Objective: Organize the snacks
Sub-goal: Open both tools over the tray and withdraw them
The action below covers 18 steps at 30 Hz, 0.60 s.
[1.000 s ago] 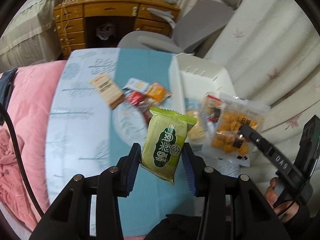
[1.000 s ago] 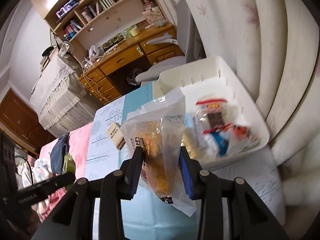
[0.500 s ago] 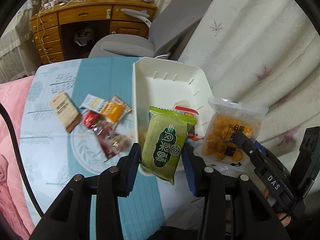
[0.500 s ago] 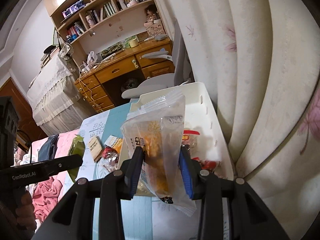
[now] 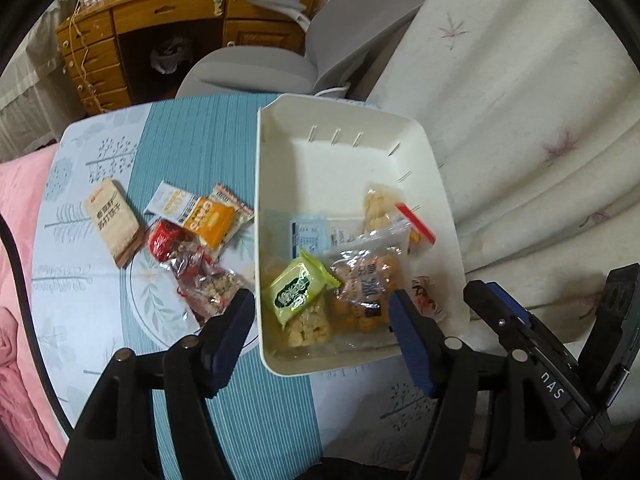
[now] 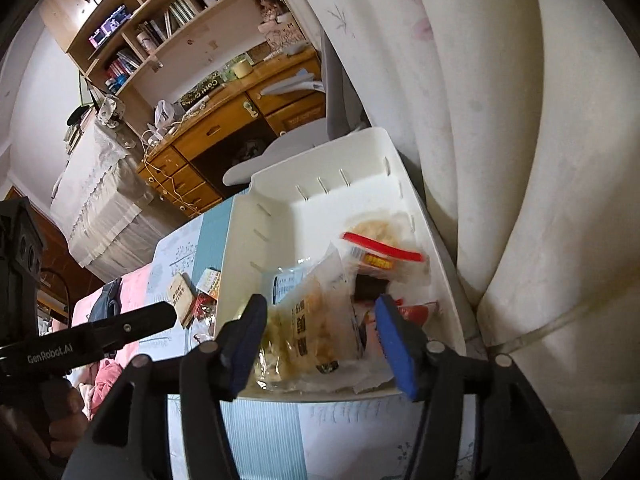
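Note:
A white bin (image 5: 344, 152) stands on the blue-clothed table (image 5: 192, 152). A green snack packet (image 5: 298, 290) lies loose in its near end beside a clear bag of golden snacks (image 5: 368, 280). My left gripper (image 5: 320, 312) hangs above them, its jaws opening, and nothing touches the pads. My right gripper (image 6: 320, 320) hovers over the clear bag (image 6: 316, 320), its jaws also opening, with a gap between the pads and the bag on both sides. Left of the bin lie a tan packet (image 5: 112, 216), an orange packet (image 5: 212, 220), a red wrapped sweet (image 5: 168, 236) and a clear nut bar (image 5: 212, 292).
Other packets, one with a red strip (image 5: 416, 228), lie deeper in the bin. A white curtain (image 5: 520, 100) hangs close on the right. A grey chair (image 5: 280, 60) and a wooden desk (image 5: 160, 12) stand behind the table. Pink bedding (image 5: 16, 280) borders it on the left.
Both grippers moved over the bin and their jaws spread. The green packet left the left jaws, the clear bag left the right jaws, and both now lie in the bin.

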Motion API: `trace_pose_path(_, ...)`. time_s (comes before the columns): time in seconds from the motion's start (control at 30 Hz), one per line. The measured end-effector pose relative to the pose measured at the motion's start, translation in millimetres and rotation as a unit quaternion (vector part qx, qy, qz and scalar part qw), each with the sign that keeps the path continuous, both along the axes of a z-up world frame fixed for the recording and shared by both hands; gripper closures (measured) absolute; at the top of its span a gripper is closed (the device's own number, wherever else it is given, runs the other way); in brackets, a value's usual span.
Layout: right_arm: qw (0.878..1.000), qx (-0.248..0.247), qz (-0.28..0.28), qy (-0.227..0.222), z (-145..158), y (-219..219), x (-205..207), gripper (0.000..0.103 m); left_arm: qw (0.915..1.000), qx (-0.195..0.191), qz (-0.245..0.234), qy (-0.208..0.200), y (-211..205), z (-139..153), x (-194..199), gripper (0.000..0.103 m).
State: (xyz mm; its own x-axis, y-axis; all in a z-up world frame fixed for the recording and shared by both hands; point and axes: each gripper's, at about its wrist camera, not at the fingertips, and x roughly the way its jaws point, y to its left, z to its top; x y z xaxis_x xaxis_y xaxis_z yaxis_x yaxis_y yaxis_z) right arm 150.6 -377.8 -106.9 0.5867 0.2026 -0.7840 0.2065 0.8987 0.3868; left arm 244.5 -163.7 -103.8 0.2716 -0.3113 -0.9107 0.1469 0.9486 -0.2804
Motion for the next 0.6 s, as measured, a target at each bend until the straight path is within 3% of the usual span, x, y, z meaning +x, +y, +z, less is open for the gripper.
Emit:
trace_pose_path(0.27,0.999,0.01,-0.008,0.033,-11,4,-3,0.036,0.9995,0.008,0.022,0.021,22,-13,-10,0.035)
trace_pose_path(0.6,0.997,-0.014,-0.046,0.057,-11,25,-22,0.036,0.9979,0.013,0.045,0.044,71,-17,-33,0.033)
